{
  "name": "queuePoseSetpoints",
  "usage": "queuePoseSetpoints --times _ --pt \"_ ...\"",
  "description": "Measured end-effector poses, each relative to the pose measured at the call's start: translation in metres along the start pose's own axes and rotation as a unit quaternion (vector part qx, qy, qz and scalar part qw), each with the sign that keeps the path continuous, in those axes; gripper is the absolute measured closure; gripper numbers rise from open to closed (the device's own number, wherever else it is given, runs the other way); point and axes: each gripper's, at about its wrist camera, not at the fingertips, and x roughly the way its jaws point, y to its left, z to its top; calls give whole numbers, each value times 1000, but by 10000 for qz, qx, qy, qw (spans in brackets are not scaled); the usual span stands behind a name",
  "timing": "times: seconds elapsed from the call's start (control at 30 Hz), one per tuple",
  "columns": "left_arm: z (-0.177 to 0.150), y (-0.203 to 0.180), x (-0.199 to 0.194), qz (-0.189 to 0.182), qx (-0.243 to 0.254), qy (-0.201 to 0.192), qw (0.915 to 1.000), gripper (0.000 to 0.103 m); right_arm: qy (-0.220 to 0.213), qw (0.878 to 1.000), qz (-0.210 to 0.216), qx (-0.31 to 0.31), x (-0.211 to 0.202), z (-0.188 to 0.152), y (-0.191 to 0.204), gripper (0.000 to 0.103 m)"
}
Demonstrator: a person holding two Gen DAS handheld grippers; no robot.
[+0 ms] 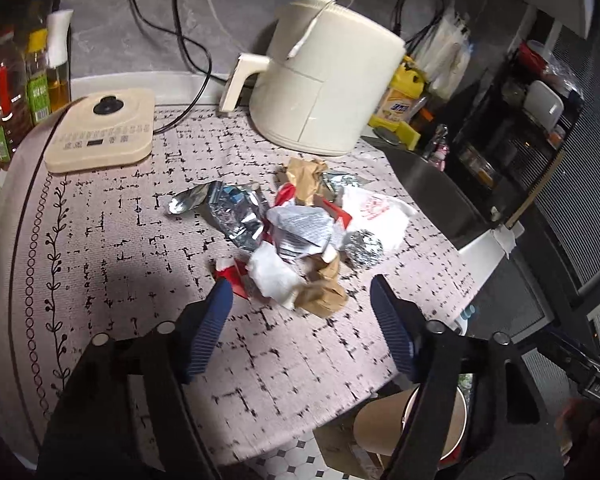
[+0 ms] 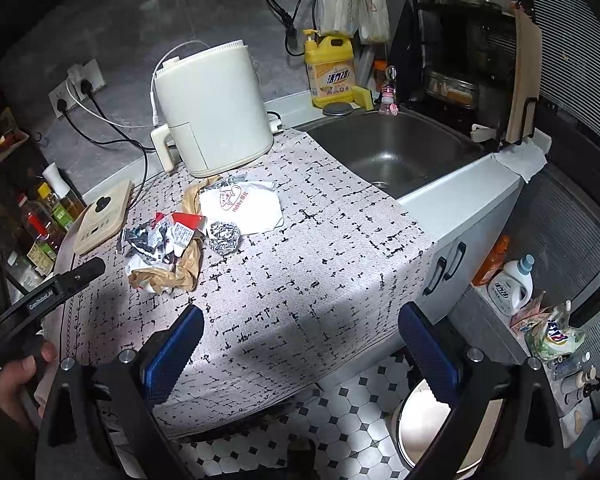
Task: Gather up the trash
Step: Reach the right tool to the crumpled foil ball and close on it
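Observation:
A pile of trash (image 1: 300, 224) lies on the patterned tablecloth (image 1: 140, 240): silver foil wrappers (image 1: 228, 208), crumpled brown paper (image 1: 320, 288), a white printed bag (image 1: 376, 212) and a foil ball (image 1: 366, 248). My left gripper (image 1: 300, 290) is open, its blue fingers either side of the pile's near edge, just above the cloth. The pile also shows in the right wrist view (image 2: 188, 236). My right gripper (image 2: 300, 320) is open and empty over the table's front edge, well right of the pile. A round bin (image 2: 432, 428) stands on the floor below it.
A cream air fryer (image 1: 324, 76) stands behind the pile. A beige appliance base (image 1: 104, 136) and oil bottles (image 1: 16, 92) are at the left. A steel sink (image 2: 396, 152) and yellow detergent bottle (image 2: 332, 68) are at the right. Cables run along the wall.

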Motion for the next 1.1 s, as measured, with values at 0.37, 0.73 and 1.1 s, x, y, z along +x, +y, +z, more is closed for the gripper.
queuePoseSetpoints --times 0.37,0.73,1.1 --pt "15 32 68 -303 -182 682 9970 96 333 9990 272 -83 49 21 41 8" --pt "38 49 24 -623 -67 100 9980 99 755 9944 649 -348 123 43 85 31" --pt "49 79 -12 -494 -231 -300 9981 99 1136 9916 468 -395 202 63 99 46"
